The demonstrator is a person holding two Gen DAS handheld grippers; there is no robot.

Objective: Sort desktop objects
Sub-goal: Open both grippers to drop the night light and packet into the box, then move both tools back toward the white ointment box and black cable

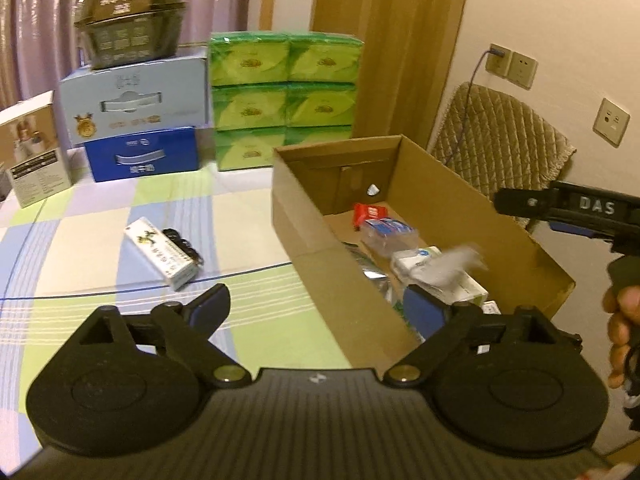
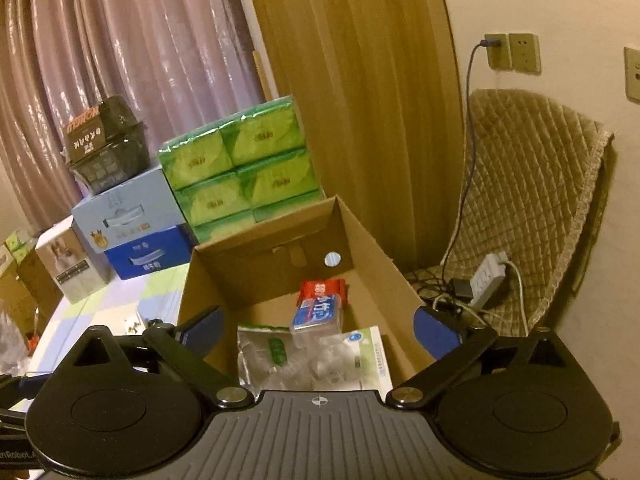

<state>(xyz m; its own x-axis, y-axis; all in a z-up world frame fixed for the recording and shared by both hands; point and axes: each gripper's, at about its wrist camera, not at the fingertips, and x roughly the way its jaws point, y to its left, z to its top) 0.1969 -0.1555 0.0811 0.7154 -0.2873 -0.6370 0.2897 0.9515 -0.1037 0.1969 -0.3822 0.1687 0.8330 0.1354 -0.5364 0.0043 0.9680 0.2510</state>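
Observation:
An open cardboard box (image 1: 308,220) (image 2: 256,268) stands on the checked tablecloth. Inside lie a red packet (image 1: 370,212) (image 2: 322,289), a clear case with a blue label (image 1: 388,232) (image 2: 318,314), a silver pouch (image 2: 264,356) and a white packet (image 1: 412,258) (image 2: 370,354). A blurred grey wrapper (image 1: 456,264) is above the contents. On the cloth left of the box rest a white carton with a green figure (image 1: 160,254) and a black object (image 1: 182,242). My left gripper (image 1: 316,310) is open, empty, over the box's near left wall. My right gripper (image 2: 318,332) (image 1: 560,208) is open, empty, above the box.
Green tissue packs (image 1: 284,96), two blue cartons (image 1: 136,120) topped by a dark container (image 1: 128,16), and a white carton (image 1: 34,152) line the back of the table. A quilted chair (image 2: 532,200) with a power strip (image 2: 488,276) stands right of the box.

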